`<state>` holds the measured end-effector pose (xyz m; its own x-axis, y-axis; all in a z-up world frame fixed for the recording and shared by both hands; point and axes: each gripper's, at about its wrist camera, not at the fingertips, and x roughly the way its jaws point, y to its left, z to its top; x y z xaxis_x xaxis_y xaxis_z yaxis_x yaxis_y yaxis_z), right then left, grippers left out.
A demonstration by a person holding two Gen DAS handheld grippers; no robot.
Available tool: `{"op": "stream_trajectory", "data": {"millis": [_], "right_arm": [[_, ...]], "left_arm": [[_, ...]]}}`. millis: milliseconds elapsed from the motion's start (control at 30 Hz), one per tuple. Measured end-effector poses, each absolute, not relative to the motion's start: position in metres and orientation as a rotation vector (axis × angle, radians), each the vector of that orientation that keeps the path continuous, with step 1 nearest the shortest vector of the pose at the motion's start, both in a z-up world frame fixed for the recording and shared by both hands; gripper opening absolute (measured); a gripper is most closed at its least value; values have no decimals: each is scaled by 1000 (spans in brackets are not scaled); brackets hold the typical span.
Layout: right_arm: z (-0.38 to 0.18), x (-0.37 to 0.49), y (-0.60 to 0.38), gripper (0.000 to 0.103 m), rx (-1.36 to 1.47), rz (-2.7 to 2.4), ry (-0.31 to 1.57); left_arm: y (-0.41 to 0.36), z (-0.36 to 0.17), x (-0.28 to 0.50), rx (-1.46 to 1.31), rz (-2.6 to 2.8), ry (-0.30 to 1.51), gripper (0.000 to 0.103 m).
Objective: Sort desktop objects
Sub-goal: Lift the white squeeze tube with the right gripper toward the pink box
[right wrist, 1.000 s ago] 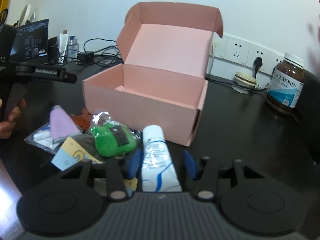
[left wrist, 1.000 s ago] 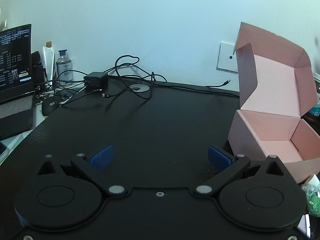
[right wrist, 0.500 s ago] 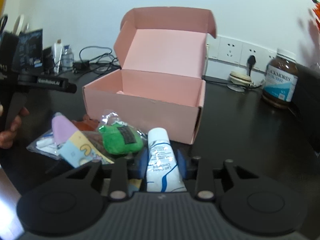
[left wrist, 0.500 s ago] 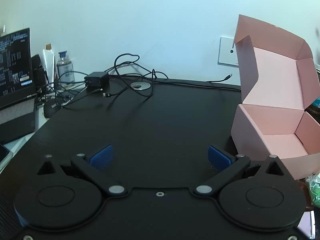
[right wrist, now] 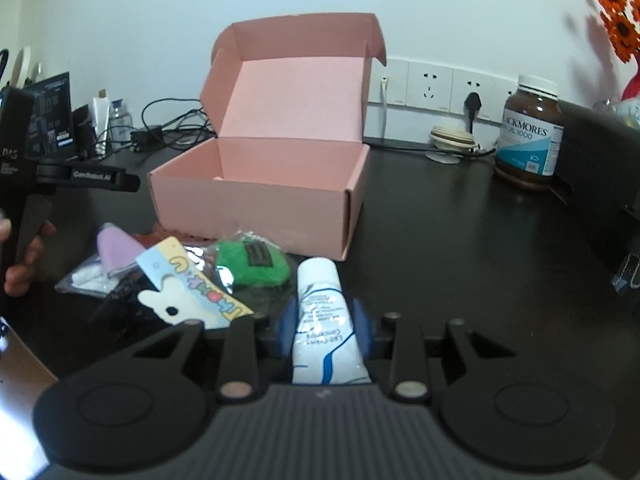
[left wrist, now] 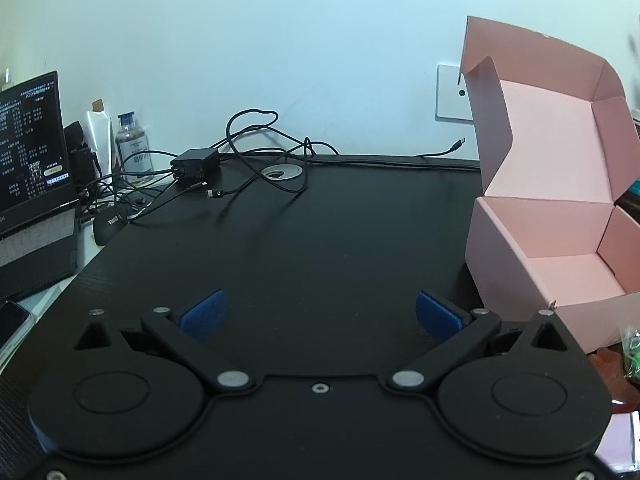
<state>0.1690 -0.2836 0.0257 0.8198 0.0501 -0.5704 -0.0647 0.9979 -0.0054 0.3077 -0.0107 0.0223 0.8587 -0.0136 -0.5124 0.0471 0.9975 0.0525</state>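
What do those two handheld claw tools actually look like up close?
Both are matte black plastic. The left gripper and right gripper each have two round discs, angled link bars with silver rivets, and blue padded fingertips. White lettering marks the left tool's side arm. No cables or sleeves show.

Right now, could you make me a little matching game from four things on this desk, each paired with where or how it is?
Things:
1. white tube
2. pink box
3. brown bottle
4. green plush

States:
A. lid open
B. far right, by the wall sockets
C. clamped between the blue fingers
D. lying in front of the box

Pairs: 1-C, 2-A, 3-B, 4-D
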Motion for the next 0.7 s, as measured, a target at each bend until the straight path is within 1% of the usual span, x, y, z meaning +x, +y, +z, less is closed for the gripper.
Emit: {"op": "stream_trajectory", "data": {"millis": [100,333,367,400,533,700], "right_arm": [[26,174,-283,33,-29,59,623],[25,185,-278,33,-83,56,633],[25,186,-279,32,-86,58,633],[25,186,-279,27,-88,57,631],[24,180,-280,27,-91,37,606],[42,169,-289,27,-47,38,533]], "left_arm": [[-12,22,307,73,-24,535,103],[-10,23,307,58,-31,533,103],[-10,23,307,58,-32,532,103],[-10,23,307,57,-33,532,103],[-9,23,307,54,-36,531,103],[-10,23,307,63,-40,534,103]]}}
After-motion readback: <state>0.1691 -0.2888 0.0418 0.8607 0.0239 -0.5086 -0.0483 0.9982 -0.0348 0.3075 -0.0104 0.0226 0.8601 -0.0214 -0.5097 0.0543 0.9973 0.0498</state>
